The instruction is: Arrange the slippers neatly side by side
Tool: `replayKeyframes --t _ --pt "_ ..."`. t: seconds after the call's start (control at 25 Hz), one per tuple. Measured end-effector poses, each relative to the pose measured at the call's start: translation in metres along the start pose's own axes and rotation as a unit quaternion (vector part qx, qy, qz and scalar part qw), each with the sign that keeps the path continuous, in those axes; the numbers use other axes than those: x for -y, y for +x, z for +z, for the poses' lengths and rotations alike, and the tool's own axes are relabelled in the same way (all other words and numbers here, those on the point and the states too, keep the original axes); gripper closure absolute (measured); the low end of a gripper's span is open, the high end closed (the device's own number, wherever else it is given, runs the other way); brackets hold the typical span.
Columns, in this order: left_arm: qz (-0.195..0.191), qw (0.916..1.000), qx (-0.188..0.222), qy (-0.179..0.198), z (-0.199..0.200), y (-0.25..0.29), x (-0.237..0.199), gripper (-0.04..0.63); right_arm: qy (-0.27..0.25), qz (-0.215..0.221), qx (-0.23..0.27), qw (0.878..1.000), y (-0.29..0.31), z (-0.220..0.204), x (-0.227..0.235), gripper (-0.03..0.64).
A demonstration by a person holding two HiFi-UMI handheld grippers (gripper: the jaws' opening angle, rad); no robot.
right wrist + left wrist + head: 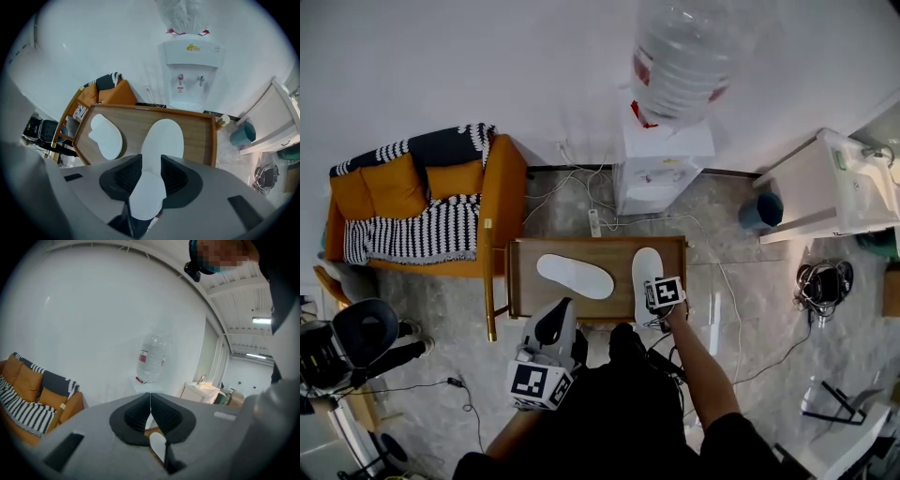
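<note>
**Right gripper** (pixel 151 164): jaws stand apart w/ the heel end of a white slipper (pixel 161 136) lying in the gap. The pads look clear of it, not biting. The slipper runs straight ahead of the jaws on the low wooden table (pixel 201 136). Its mate, the second slipper (pixel 105 136), lies well off to the left of those jaws, skewed and not parallel w/ the first.

**Left gripper** (pixel 150 406): jaws pressed together on nothing, aimed up at the wall and the water bottle (pixel 151 359).

**Risk, as judged:**
- Pull your right gripper off at a slant and a pad could snag the heel, dragging the slipper out of line.
- The heel looks to sit by the table's near edge, so a hard nudge toward you might tip it off.
- Go for the second slipper w/ the left jaws as they are and you'd only shove it, prob. skewing it more.

**Views:**
- Head view alone shows both slippers' angles at once, and the left gripper held by your body, short of the table.
- Right gripper view alone shows the gap btwn pads and slipper.
- Left gripper view gives no table layout, just a sliver of white and wood below its jaws.
</note>
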State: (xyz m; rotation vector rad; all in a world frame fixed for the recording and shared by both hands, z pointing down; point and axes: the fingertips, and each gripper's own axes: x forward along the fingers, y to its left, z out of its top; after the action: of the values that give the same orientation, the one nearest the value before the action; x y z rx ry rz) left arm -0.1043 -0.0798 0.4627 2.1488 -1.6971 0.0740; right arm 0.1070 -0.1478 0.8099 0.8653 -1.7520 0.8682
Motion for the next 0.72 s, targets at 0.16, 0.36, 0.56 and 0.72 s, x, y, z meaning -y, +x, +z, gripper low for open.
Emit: replayKeyframes --t 0.16,0.36,0.56,0.72 --pt "-0.007 1.0 0.002 0.002 0.002 -0.003 -0.001 0.578 0.027 -0.013 0.05 0.998 -0.026 0.01 -0.001 0.506" --pt "-0.021 0.9997 0.01 0.008 0.007 -0.006 -0.001 0.578 0.042 -0.022 0.142 0.989 -0.074 0.033 -0.014 0.553" --pt "-0.041 0.9989 0.017 0.015 0.01 -0.007 0.001 0.578 0.046 -0.031 0.223 0.973 -0.126 0.052 -0.036 0.591" --pt "-0.053 0.9982 0.019 0.021 0.011 -0.008 0.002 0.578 0.042 -0.033 0.29 0.955 -0.17 0.065 -0.057 0.6"
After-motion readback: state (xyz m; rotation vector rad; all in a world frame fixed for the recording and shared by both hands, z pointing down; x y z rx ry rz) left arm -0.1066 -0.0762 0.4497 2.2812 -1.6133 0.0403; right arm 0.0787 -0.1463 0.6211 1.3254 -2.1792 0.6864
